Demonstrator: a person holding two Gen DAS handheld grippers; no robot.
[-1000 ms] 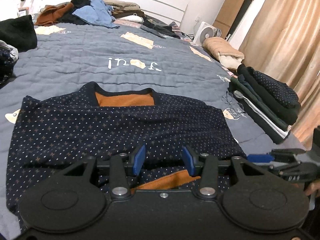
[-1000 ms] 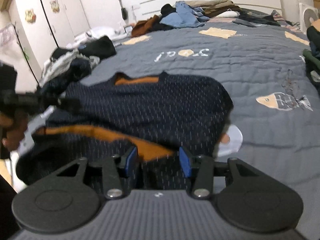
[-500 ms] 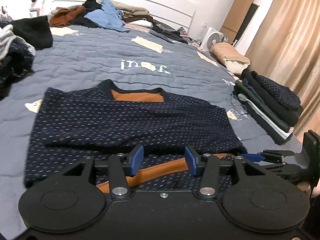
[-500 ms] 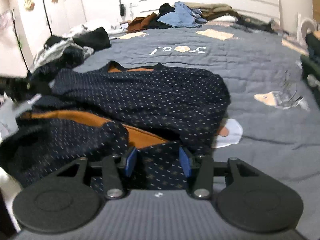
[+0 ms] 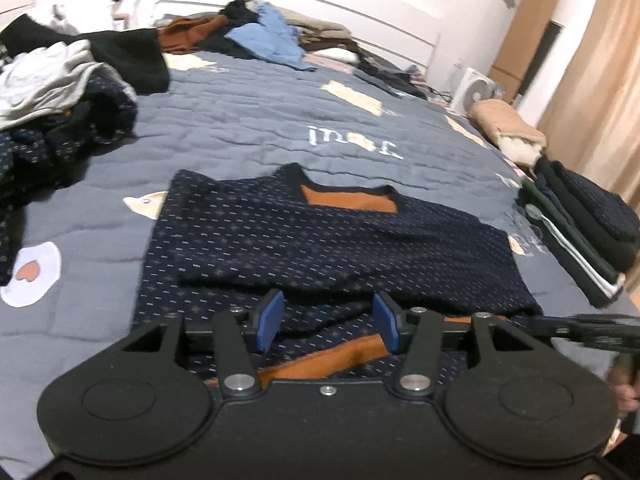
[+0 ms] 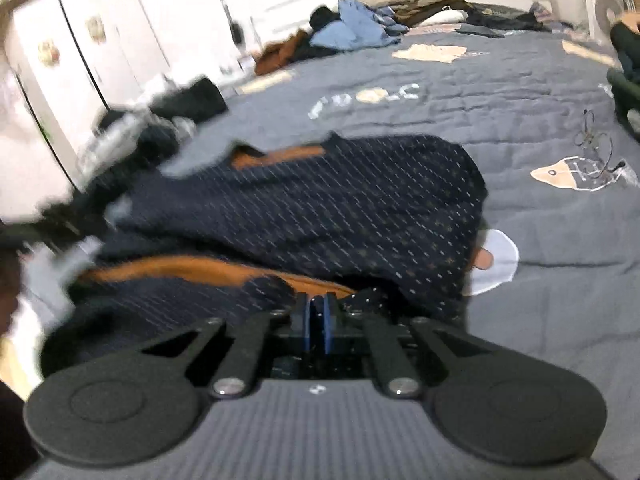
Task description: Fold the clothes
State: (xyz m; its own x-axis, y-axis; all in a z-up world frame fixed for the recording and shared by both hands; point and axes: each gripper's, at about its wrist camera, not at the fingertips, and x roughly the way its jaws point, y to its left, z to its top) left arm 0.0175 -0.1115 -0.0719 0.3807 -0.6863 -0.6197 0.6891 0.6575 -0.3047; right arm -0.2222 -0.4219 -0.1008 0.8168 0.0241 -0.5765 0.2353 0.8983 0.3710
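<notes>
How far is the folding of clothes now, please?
Done: a folded stack sits at the bed's edge. In hand: the navy sweater, sleeves folded in; the right claw is shut at its hem, the left claw open. Left: unfolded piles remain.

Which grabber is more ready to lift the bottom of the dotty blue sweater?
Probably the right gripper: it looks shut at the navy sweater's hem. The left gripper is open over it.

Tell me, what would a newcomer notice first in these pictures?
A dark navy dotted sweater with orange lining lies spread on the grey quilted bedcover, before both claws. The right claw is shut at its near hem. A neat stack of folded dark clothes sits at the bed's right edge.
</notes>
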